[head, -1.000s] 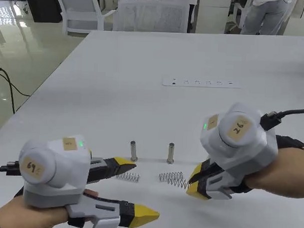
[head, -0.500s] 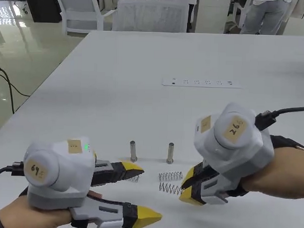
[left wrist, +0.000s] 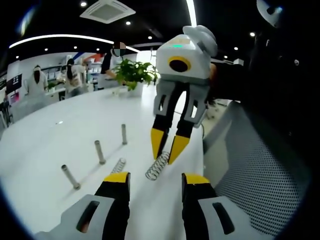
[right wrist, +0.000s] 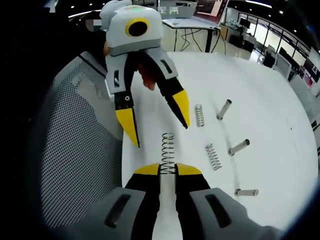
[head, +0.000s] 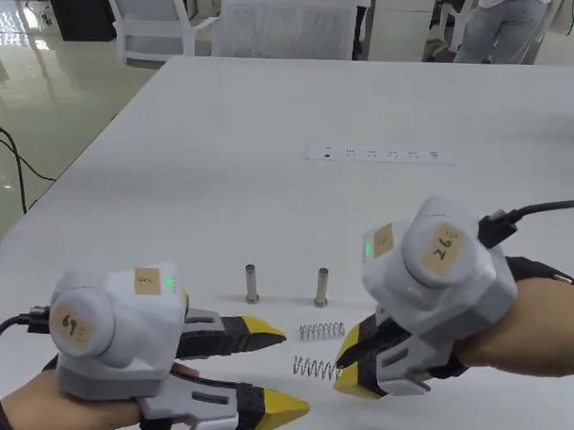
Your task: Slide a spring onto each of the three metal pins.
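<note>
Yellow-tipped jaws of the right gripper point(right wrist: 167, 171) pinch one end of a spring point(right wrist: 168, 147) lying on the white table point(right wrist: 250, 90). Facing it, the left gripper point(left wrist: 156, 178) has its jaws spread apart. Two more springs point(right wrist: 199, 115) lie beside three upright metal pins point(right wrist: 239, 147).

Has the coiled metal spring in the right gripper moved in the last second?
Yes. The spring has been drawn nearer the person, away from the upright metal pins.
</note>
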`<control>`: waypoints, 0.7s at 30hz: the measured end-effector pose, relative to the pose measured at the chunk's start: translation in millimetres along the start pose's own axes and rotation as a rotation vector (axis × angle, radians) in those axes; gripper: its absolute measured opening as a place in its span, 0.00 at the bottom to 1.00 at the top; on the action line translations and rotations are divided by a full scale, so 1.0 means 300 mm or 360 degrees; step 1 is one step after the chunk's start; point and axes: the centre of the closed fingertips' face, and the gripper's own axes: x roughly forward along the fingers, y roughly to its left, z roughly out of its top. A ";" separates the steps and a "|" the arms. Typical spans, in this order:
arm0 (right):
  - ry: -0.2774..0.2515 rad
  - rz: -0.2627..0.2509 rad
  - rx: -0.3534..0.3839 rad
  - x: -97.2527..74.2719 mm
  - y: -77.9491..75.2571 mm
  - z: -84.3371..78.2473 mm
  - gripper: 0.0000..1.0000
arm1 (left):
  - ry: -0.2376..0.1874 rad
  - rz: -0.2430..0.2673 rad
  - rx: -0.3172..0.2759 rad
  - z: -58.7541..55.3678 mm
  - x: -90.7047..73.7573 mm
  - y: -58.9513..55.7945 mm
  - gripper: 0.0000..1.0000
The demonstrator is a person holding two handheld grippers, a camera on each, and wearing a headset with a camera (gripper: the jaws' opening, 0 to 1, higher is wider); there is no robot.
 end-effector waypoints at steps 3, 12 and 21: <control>-0.0006 0.0015 -0.0013 0.001 0.008 0.004 0.07 | 0.0002 -0.0018 0.0008 0.000 0.002 -0.006 0.31; -0.0012 0.0065 -0.0044 0.003 0.031 0.009 0.07 | 0.0016 -0.0066 0.0044 -0.008 0.008 -0.028 0.20; -0.0019 0.0101 -0.0068 0.001 0.051 0.016 0.07 | 0.0023 -0.0100 0.0059 -0.012 0.011 -0.041 0.12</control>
